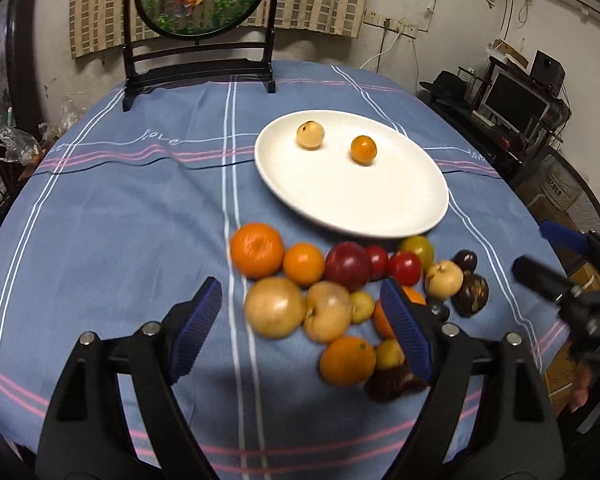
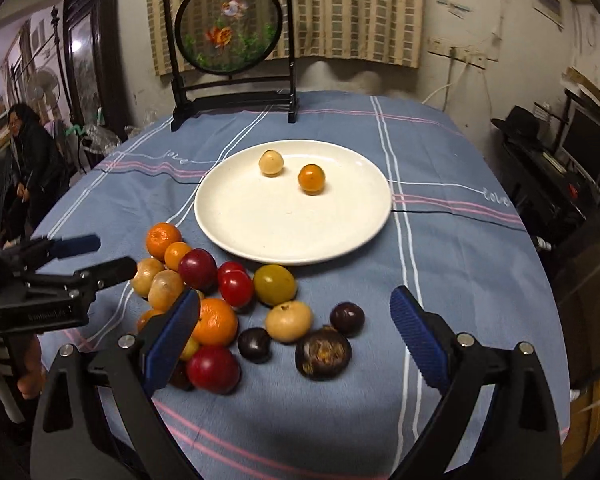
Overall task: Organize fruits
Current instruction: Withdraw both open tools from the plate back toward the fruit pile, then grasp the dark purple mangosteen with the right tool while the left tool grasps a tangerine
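Observation:
A white plate [image 1: 340, 208] [image 2: 260, 232] on the blue tablecloth holds a pale round fruit [image 1: 310, 135] [image 2: 271, 163] and a small orange fruit [image 1: 363, 150] [image 2: 311, 179]. A pile of several loose fruits lies in front of the plate: oranges [image 1: 257, 250] [image 2: 214, 322], red fruits [image 1: 348, 266] [image 2: 213, 369], pale pears [image 1: 275, 306] [image 2: 289, 321], a yellow-green fruit [image 2: 275, 284] and dark fruits [image 2: 323, 354]. My left gripper [image 1: 300, 324] is open and empty over the pile's left part. My right gripper [image 2: 296, 336] is open and empty over its right part.
A round embroidered screen on a black stand [image 1: 200, 60] [image 2: 232, 80] stands at the table's far edge. A desk with a monitor [image 1: 512, 104] is at the right. A person [image 2: 32, 160] sits at the left, beyond the table.

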Available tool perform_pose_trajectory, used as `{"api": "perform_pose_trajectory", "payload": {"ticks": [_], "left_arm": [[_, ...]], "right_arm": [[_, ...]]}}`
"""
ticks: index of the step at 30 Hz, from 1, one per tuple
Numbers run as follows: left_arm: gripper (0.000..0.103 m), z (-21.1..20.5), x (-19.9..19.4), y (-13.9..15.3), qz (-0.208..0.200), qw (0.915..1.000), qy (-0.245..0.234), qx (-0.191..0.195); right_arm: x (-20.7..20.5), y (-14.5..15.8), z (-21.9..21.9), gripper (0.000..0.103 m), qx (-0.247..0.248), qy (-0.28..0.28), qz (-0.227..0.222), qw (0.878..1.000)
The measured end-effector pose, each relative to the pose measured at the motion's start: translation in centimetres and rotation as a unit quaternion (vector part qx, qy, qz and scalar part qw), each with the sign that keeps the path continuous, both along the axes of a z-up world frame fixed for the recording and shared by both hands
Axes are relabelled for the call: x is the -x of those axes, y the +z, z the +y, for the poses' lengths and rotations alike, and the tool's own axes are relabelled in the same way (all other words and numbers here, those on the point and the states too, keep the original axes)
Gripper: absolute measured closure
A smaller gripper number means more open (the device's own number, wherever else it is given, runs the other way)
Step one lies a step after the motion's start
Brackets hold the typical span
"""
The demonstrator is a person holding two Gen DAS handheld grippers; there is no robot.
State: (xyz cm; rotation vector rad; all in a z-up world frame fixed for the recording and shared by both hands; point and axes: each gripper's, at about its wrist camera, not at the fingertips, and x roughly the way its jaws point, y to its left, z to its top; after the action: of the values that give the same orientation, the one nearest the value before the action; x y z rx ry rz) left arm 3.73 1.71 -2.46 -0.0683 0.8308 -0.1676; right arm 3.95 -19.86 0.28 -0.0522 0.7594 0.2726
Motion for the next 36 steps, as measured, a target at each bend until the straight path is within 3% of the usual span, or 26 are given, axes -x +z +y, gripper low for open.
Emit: {"api": "perform_pose_trajectory", "payload": {"ticks": [7,14,16,17,18,23,25,26,28,36], "left_arm": [[0.02,0.3,1.6,-0.6,0.006,1.0,-0.001,0.004],[0.02,-0.8,4.0,-1.8,0.009,0.9989,-0.046,-0.001],[0.02,-1.2,4.5,-2.0,0.008,0.9982,-0.059,-0.002],[0.02,-1.3,4.6,-2.1,0.009,0.998,-0.063,-0.002],[0.02,-1.5,4.7,-2.1,0.01,0.9977,-0.067,-0.003],[0.02,-2.8,5.1,-2.6,0.015,0.9955,-0.093,-0.009],[0.02,-3.4,4.9,-3.1,0.027,0.9945,-0.101,-0.012],[0.02,-3.6,4.9,-3.3,0.031,0.9941,-0.103,-0.013],[0.02,-3.8,4.8,-3.7,0.039,0.9937,-0.104,-0.017],[0.02,-2.2,3.9,-4.0,0.045,0.996,-0.073,-0.024]], "right_arm": [[1.8,-0.4,-0.8,0.005,-0.001,-0.01,0.004,1.0],[3.1,-3.7,-1.6,0.005,0.007,-0.01,0.029,0.999],[2.8,-4.4,-1.8,0.02,0.01,-0.016,0.031,0.999],[2.3,-5.0,-1.9,0.037,0.008,-0.012,0.043,0.999],[2.0,-5.5,-1.9,0.042,0.004,-0.01,0.052,0.999],[-0.8,-8.1,-1.3,0.042,0.022,-0.015,0.077,0.997],[-1.9,-9.6,-1.0,0.055,0.026,-0.008,0.093,0.995],[-1.8,-9.4,-0.9,0.062,0.03,-0.009,0.082,0.996],[-1.5,-9.1,-0.8,0.062,0.036,-0.009,0.085,0.996],[1.3,-7.5,-3.5,0.062,-0.023,-0.019,0.082,0.996]]}}
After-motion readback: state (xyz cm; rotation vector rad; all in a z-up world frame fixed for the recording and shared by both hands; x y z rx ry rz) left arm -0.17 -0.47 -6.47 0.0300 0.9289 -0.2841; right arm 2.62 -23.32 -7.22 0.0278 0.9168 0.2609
